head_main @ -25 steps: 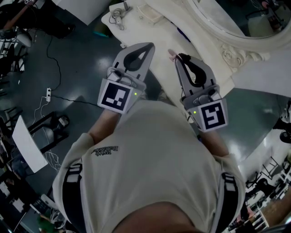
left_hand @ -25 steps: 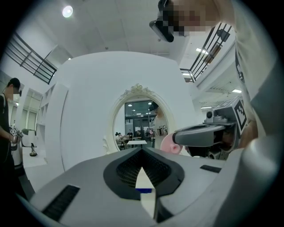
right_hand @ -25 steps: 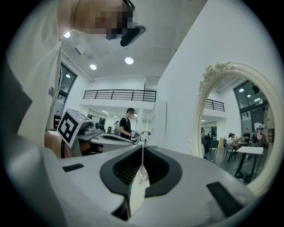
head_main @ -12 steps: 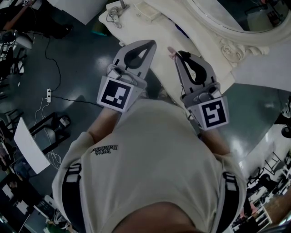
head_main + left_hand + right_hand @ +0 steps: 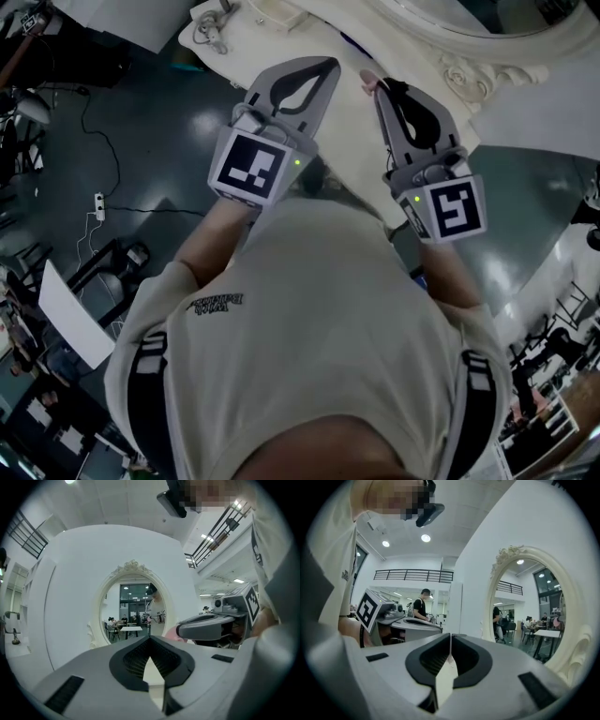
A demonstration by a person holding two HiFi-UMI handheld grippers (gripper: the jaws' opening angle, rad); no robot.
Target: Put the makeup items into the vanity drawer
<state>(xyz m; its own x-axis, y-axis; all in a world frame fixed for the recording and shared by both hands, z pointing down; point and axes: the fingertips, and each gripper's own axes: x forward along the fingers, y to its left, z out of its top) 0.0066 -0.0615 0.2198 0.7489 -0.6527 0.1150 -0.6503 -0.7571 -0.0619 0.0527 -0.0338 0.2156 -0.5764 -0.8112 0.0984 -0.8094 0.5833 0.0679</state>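
Finding 1, tongs. Your left tongs [image 5: 326, 66] are closed. The left gripper view shows the jaw tips met and only pale counter through the gap behind them, so they carry nothing. Your right tongs [image 5: 383, 87] are also closed, with the jaws meeting in a thin seam in the right gripper view and nothing visible between them. Both sets are held side by side at upper centre of the head view, over the near edge of the white counter [image 5: 349, 117].

Finding 2, task item. A small pink item [image 5: 368, 83] sits right at the tip of the right tongs. I cannot tell whether it is pinched there or lies on the counter just beyond. No other makeup can be identified with certainty. A coiled cord [image 5: 211, 25] lies at upper left, and the ornate mirror [image 5: 511, 45] runs along the upper right. The vanity drawer appears in no view.

Finding 3, handling, as a judgement. Expect small makeup pieces to be light and smooth-cased, so likely to slip or roll. Take each one across the middle of its body, not by a cap or end. Close gently, since compacts and pencils may crack. If the pink item proves soft, it will squash before it holds.

Finding 4. The drawer must be located and open before anything goes in.
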